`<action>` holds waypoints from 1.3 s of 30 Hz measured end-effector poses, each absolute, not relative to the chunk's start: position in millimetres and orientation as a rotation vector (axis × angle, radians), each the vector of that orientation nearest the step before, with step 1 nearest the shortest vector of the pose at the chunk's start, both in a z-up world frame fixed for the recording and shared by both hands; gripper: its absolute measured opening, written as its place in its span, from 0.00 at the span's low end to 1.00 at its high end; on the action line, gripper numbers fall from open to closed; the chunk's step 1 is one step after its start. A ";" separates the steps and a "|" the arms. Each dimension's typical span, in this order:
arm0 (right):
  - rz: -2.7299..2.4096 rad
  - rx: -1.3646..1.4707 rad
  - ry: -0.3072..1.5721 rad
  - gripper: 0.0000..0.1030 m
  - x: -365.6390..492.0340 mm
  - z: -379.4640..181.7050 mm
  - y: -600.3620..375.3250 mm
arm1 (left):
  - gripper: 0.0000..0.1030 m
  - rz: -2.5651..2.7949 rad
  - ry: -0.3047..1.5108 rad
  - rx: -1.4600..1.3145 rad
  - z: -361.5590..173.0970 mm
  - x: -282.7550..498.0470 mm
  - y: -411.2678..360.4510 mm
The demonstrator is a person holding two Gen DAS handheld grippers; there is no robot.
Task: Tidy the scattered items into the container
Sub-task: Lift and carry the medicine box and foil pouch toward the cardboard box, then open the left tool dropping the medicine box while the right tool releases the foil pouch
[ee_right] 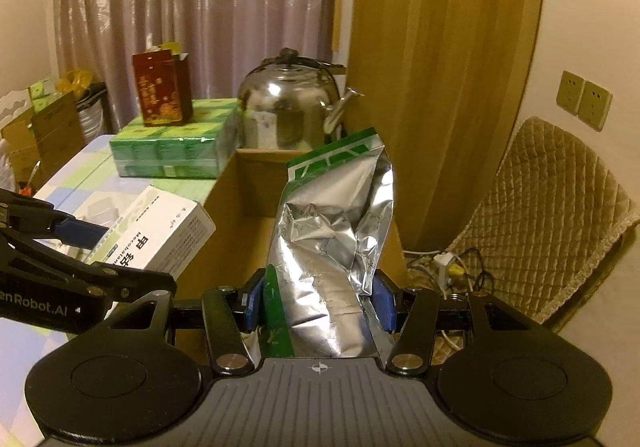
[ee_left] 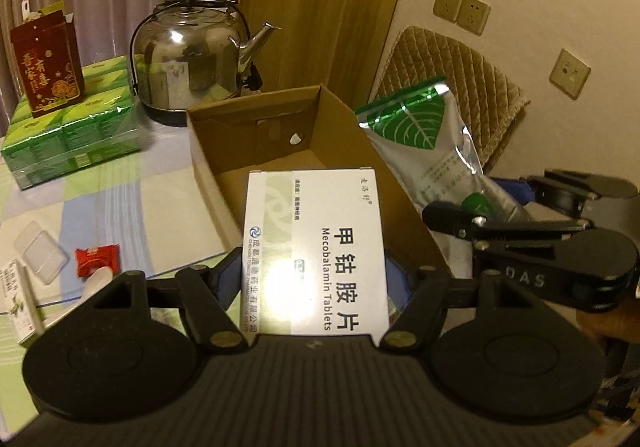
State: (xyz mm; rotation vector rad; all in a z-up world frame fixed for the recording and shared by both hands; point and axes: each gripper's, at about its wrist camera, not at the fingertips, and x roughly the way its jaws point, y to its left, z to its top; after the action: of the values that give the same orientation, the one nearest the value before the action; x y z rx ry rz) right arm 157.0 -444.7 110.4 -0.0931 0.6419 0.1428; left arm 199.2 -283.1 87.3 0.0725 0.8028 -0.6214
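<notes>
Here, one box (ee_left: pixel 316 247), one pouch (ee_right: pixel 336 243).

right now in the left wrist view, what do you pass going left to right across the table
red gift box → kettle → cardboard box → foil pouch held in the right tool

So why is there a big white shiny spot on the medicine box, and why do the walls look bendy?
Left wrist view: light glares off the white tablet box held in the left claw, washing out its print. Right wrist view: the foil pouch in the right claw glints too. In both views, the fisheye lens bends the edges and darkens the corners.
</notes>
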 end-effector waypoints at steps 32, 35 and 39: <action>0.122 -0.035 0.684 0.49 201.6 78.8 -478.0 | 0.66 -0.589 0.836 0.028 52.6 244.3 -307.4; 0.123 -0.033 0.686 0.49 200.9 78.3 -476.9 | 0.68 -0.579 0.828 0.025 55.7 240.9 -298.1; 0.134 -0.036 0.687 0.49 201.0 78.7 -473.0 | 0.69 -0.561 0.823 0.028 57.3 234.6 -285.7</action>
State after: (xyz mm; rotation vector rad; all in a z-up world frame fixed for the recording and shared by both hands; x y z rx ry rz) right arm 201.0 -473.0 78.7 -0.0361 0.6867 0.1336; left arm 234.6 -285.7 57.3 0.0280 0.8227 -0.5610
